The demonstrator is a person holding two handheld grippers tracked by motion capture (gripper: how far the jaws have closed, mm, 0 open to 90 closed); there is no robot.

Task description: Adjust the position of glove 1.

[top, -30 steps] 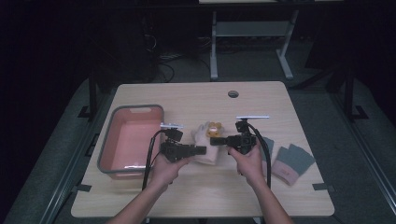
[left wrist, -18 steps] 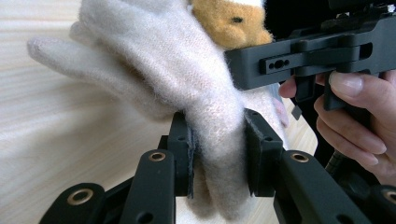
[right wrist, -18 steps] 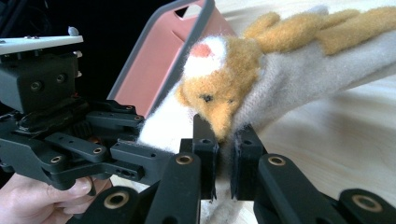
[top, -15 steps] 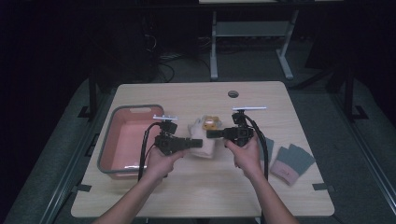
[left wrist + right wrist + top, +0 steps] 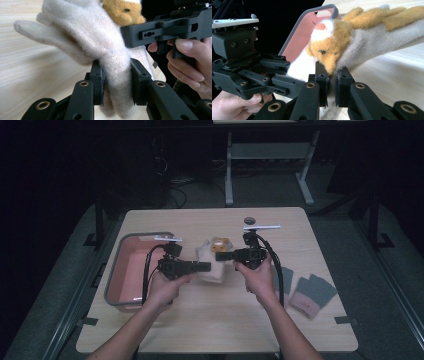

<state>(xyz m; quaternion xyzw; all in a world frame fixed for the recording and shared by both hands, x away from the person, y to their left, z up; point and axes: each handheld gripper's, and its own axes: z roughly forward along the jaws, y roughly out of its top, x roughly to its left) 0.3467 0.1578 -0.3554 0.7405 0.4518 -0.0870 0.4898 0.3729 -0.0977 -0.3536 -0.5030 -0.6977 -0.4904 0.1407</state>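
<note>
Held above the middle of the table [image 5: 220, 320]: a cream woollen glove [image 5: 210, 265] with an orange animal face, stretched between two grippers. Left gripper [image 5: 206, 267] clamped on the glove's near left part, jaws pressed into the cream knit in the left gripper view [image 5: 116, 82]. Right gripper [image 5: 220, 255] pinching the glove at its far right, just under the orange animal face [image 5: 329, 47], jaws nearly together with only a thin fold of fabric between them. Both grippers pointing inward toward each other, each gripped in a hand [image 5: 165, 287] coming in from the near edge.

Left on the table, a pink bin with a grey rim [image 5: 116, 270], rectangular, its long side running near to far. Nothing clearly seen inside it; pink floor visible, partly covered by the left hand and cable.

Right on the table, near the right forearm, two grey gloves with pink cuffs [image 5: 312, 295] lying flat, side by side, well apart from the bin.
</note>
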